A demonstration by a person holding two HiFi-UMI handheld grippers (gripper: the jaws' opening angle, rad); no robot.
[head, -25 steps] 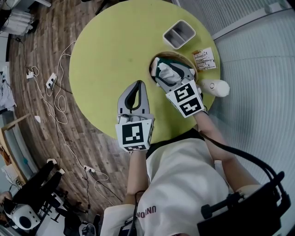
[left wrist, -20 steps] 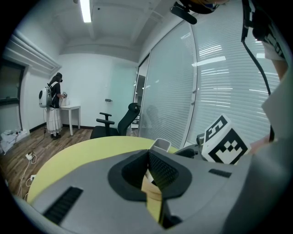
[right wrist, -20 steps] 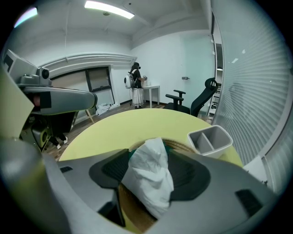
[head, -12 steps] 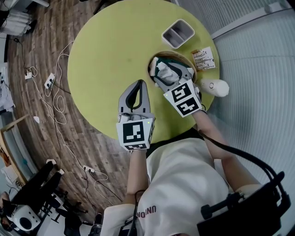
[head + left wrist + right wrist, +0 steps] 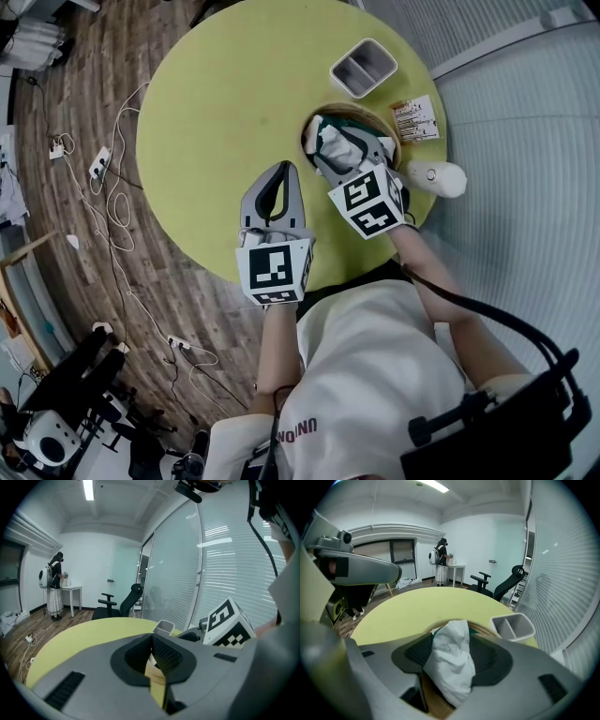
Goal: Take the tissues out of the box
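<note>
On the round yellow-green table [image 5: 225, 103] stands a round brown tissue box [image 5: 367, 114] with a green inside. My right gripper [image 5: 339, 150] reaches over the box and is shut on a crumpled white tissue [image 5: 328, 134]. In the right gripper view the tissue [image 5: 450, 663] stands up between the jaws, above the box rim [image 5: 480, 626]. My left gripper [image 5: 284, 171] hovers to the left of the box, over the table's near edge. It is shut and holds nothing; the left gripper view shows its tips [image 5: 152, 637] meeting.
A grey two-compartment tray [image 5: 363, 67] sits behind the box. A printed card [image 5: 415, 119] and a white rounded object [image 5: 437, 177] lie at the table's right edge. Cables and power strips [image 5: 103, 164] trail over the wooden floor on the left. A glass wall runs along the right.
My right gripper has drawn slightly back toward me and to the left, with the tissue still in it. The left gripper has hardly moved.
</note>
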